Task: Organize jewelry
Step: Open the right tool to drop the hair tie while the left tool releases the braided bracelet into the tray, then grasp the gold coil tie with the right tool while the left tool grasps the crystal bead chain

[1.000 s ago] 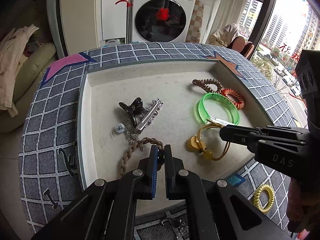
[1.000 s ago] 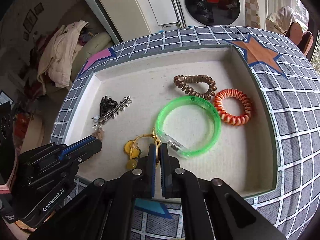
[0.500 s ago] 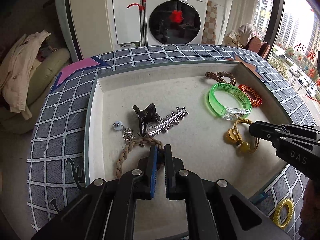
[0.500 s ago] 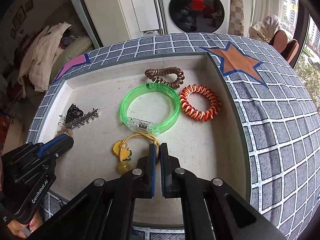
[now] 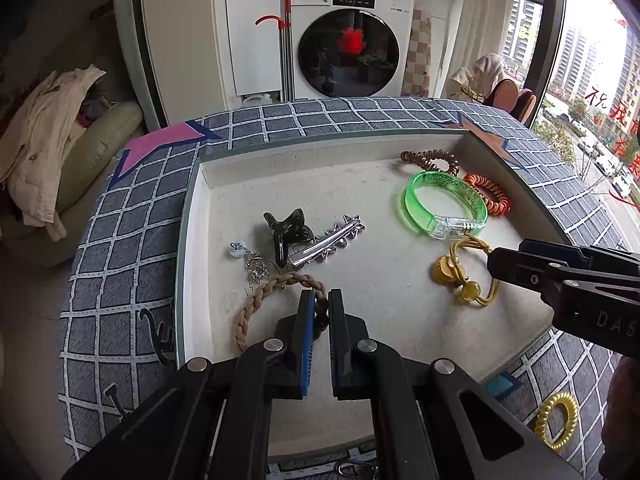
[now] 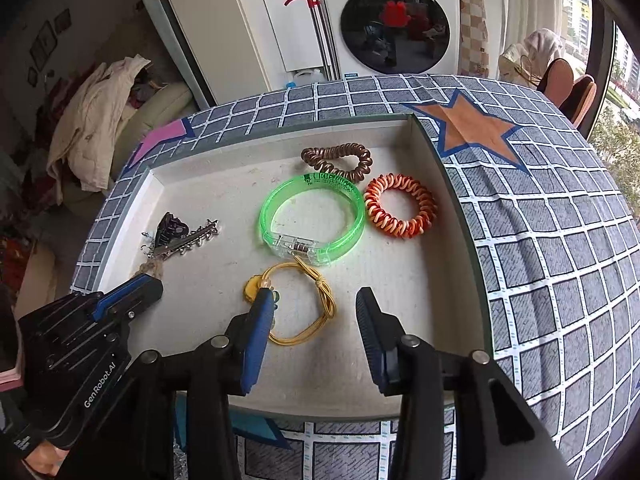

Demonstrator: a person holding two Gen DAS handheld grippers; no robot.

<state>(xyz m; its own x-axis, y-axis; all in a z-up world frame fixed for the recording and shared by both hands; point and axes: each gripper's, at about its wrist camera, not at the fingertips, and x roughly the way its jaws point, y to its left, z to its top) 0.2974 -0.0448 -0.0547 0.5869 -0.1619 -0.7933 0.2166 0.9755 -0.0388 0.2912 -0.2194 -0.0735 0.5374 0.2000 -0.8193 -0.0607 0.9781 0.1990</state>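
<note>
While the left tool [image 5: 319, 307] pinches the braided cord [image 5: 256, 304], only the right view shows the right tool [image 6: 316, 300] spread — jaws just opened

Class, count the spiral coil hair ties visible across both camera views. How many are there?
3. A brown coil lies at the tray's far side, an orange coil beside the green bangle, and a yellow coil outside the tray on the cloth. Others may be hidden.

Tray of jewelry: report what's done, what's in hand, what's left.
Done: the green bangle, orange coil tie, brown coil tie and clips lie in the tray. In hand: the left gripper is shut on the braided cord; the right gripper has just been opening over the yellow elastic, free on the tray floor. Left: a gold coil tie on the cloth outside.
</note>
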